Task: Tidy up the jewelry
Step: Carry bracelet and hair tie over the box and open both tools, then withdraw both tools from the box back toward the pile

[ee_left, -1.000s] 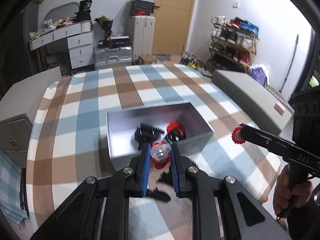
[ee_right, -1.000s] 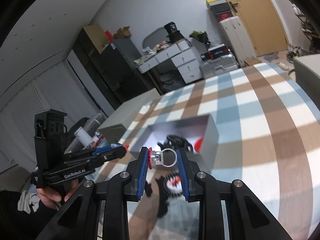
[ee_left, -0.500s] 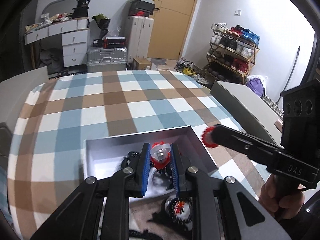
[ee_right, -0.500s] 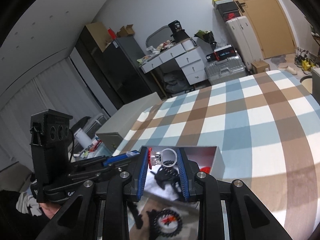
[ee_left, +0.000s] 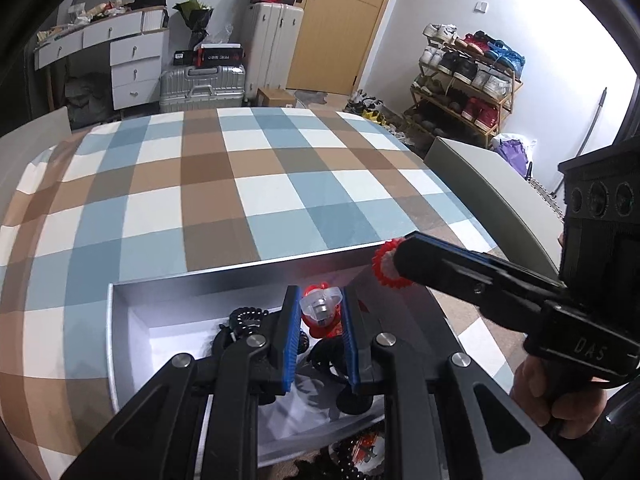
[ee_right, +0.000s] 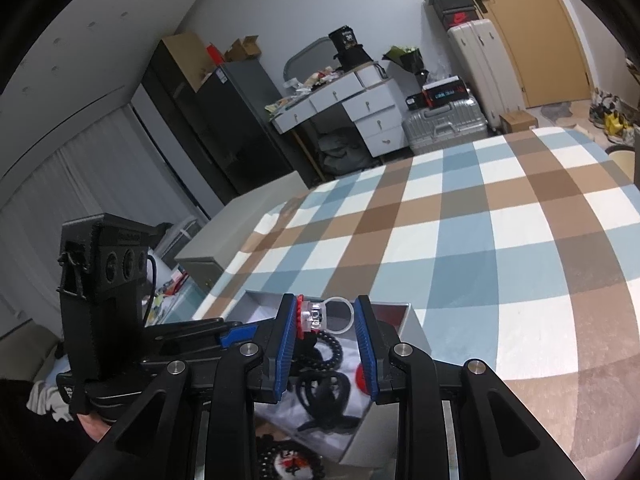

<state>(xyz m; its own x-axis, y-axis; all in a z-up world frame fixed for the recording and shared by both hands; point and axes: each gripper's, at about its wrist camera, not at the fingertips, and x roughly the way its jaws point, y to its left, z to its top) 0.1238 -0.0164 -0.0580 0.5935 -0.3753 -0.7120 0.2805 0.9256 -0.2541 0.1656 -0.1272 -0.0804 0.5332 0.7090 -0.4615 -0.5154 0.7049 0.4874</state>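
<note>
Left hand-held gripper (ee_left: 319, 312): clamped tight on a red-and-clear ring (ee_left: 320, 309), poised over the open grey box (ee_left: 120, 320).
Right hand-held gripper (ee_right: 325, 317): closed partway on a clear-band ring (ee_right: 320, 316) with a red flower, above the same box.
Box contents: black coil hair ties (ee_right: 324, 380) and a red piece lay inside; a beaded bracelet (ee_right: 286, 460) sat outside on the checked worktop (ee_left: 260, 200).
Risk: both grippers crowded one box, so they could knock together.
Risk: a ring released early could bounce out or tangle in the coils.
</note>
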